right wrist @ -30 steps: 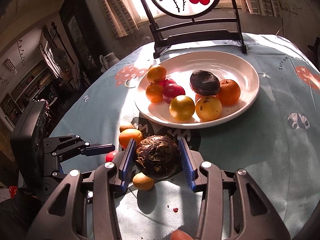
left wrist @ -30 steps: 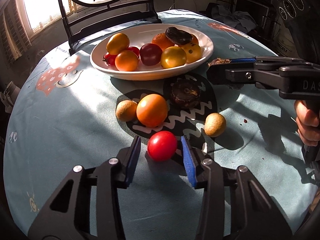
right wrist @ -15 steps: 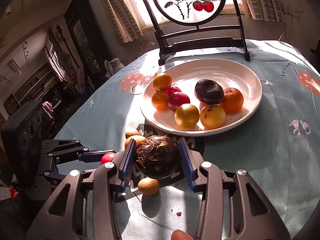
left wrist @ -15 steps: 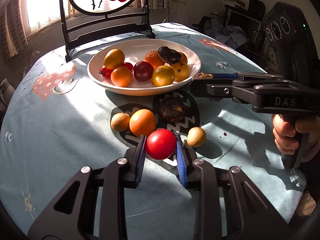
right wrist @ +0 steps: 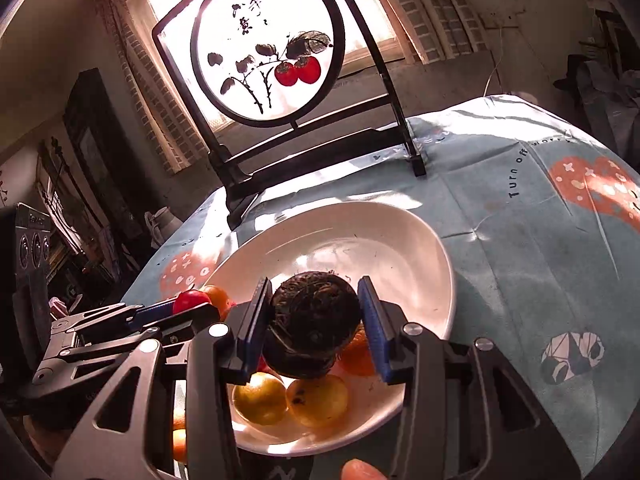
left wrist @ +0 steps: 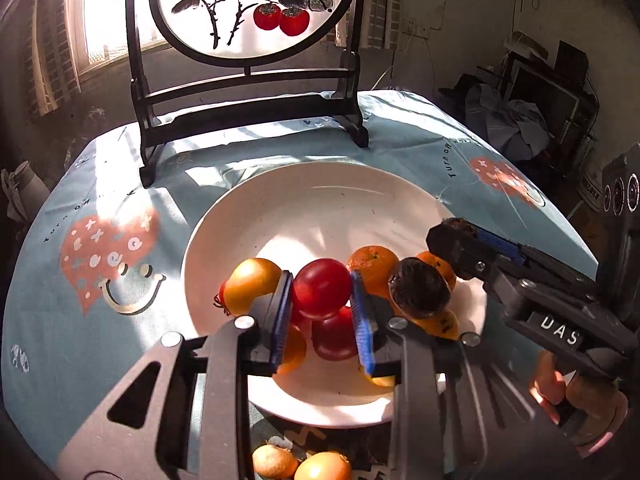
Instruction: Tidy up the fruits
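Left gripper [left wrist: 322,308]: fingers clamped on the red fruit [left wrist: 320,288], blue pads pressing both its sides. One second ago this fruit sat on the cloth between spread fingers; half a second ago the fingers had closed on it at table level. It is now lifted and held over the plate [left wrist: 256,216], above the fruits already there.

Directly below the left fingertips lie two red fruits and an orange one. Left of the fingers sits a yellow fruit [left wrist: 250,284]; right of them an orange [left wrist: 372,266] and a dark fruit [left wrist: 420,292]. Behind the fingers, at the bottom edge, two fruits [left wrist: 300,464] remain on the cloth.

Right gripper [right wrist: 316,324]: fingers clamped on the dark wrinkled fruit [right wrist: 312,320]. It was already gripped one second ago, short of the plate; it now hangs over the plate's near half. Below the fingertips lie two yellow fruits [right wrist: 290,400]; an orange shows partly behind the right finger. Ahead of the fingers the plate's far half [right wrist: 352,240] is bare.

Consequence, as a judgement: both carries have arrived and both fruits are ready for release. The left drop point is crowded, so the red fruit may roll on landing. The bare far half offers the safer place. Two fruits on the cloth are left to collect.

Beyond the plate stands the painted screen [left wrist: 252,12].
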`<state>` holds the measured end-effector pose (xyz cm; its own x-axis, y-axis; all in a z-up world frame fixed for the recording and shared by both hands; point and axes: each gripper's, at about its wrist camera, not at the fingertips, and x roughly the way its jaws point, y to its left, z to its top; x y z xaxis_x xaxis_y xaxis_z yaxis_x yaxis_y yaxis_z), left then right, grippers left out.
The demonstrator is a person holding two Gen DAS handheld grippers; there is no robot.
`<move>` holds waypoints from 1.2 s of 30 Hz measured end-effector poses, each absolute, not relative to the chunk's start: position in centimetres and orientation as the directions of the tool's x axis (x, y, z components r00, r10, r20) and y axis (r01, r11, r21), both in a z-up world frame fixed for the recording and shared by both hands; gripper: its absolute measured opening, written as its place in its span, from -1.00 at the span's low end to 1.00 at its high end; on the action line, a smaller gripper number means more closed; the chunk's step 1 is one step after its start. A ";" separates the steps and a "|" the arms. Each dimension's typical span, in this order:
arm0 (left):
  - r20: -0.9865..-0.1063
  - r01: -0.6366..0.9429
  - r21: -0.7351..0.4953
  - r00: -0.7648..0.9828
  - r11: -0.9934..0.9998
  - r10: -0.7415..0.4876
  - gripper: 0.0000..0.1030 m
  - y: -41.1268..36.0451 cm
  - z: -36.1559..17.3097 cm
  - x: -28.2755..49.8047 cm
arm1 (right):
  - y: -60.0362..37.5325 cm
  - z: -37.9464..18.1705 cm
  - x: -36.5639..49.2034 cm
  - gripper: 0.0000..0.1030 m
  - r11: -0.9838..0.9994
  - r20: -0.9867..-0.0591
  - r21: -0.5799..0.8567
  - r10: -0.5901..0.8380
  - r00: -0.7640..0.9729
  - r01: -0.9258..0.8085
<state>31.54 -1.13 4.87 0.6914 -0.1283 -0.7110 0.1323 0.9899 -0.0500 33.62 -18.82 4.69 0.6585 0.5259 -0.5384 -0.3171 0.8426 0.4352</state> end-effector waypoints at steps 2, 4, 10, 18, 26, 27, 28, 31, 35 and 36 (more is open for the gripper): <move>-0.725 0.124 -0.044 0.679 0.991 -0.117 -0.44 -1.4 4.4 33.0 | -19.1 4.4 34.3 -0.13 0.849 -0.542 0.428 0.516 0.664 -0.310; -0.736 0.108 -0.020 0.672 0.994 -0.088 -0.40 -1.8 4.0 33.9 | -19.2 4.4 34.7 -0.11 0.846 -0.535 0.423 0.522 0.664 -0.324; -0.690 0.021 0.015 0.724 1.000 -0.005 0.73 -1.4 5.7 31.8 | -19.8 6.3 33.6 0.21 0.822 -0.486 0.432 0.558 0.673 -0.371; -0.636 -0.063 0.116 0.762 0.991 0.123 0.89 0.4 6.3 25.0 | -18.8 8.2 28.1 0.26 0.815 -0.474 0.377 0.578 0.664 -0.440; -0.670 -0.117 0.069 0.731 0.991 0.133 0.92 4.1 3.7 21.7 | -15.1 6.5 23.0 0.27 0.800 -0.579 0.222 0.568 0.585 -0.557; -0.679 -0.138 0.077 0.718 0.987 0.153 0.92 4.7 3.2 21.5 | -14.8 6.1 22.7 0.27 0.796 -0.604 0.213 0.563 0.564 -0.567; -0.691 -0.159 0.078 0.704 0.984 0.168 0.92 5.5 2.9 21.4 | -14.5 5.8 22.4 0.27 0.790 -0.625 0.213 0.562 0.541 -0.575; -0.714 -0.220 0.026 0.679 0.975 0.172 0.92 7.7 2.6 21.0 | -13.8 4.9 21.5 0.27 0.764 -0.675 0.232 0.572 0.466 -0.602; -0.723 -0.276 -0.065 0.676 0.959 0.145 0.92 9.7 2.8 20.5 | -12.7 4.0 20.2 0.27 0.747 -0.724 0.209 0.552 0.413 -0.632; -0.724 -0.279 -0.080 0.676 0.957 0.136 0.92 9.9 2.8 20.5 | -12.4 3.8 19.9 0.27 0.746 -0.736 0.191 0.539 0.410 -0.638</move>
